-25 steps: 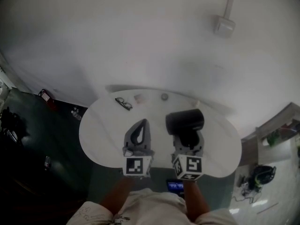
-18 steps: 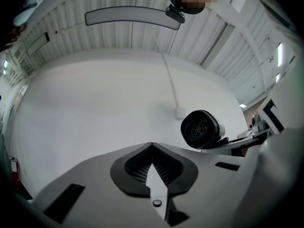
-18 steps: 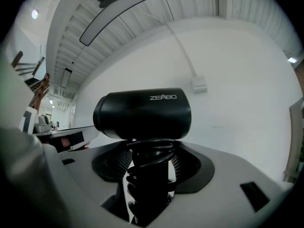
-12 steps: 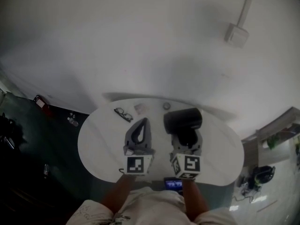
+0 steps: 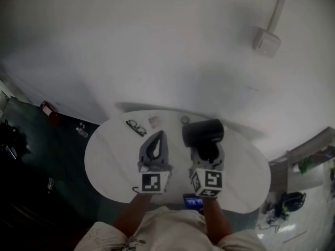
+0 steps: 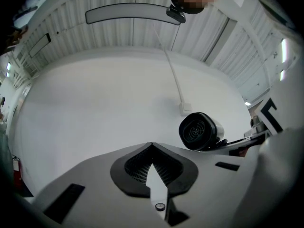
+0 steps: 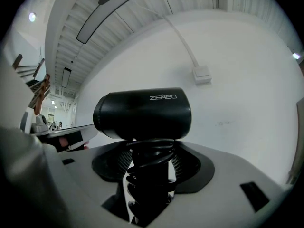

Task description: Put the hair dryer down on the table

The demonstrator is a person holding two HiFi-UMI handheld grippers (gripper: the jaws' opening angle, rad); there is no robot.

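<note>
over the table, the right gripper clamps the hair dryer by its handle, barrel crosswise beyond its tips, while the left gripper is closed and empty.

The hair dryer is black with pale lettering. The tabletop and wall are white. The left gripper and right gripper are grey with black pads; their cubes bear black-and-white square markers. The glasses are dark-framed. The floor, at the frame's left, is dark green.
</note>
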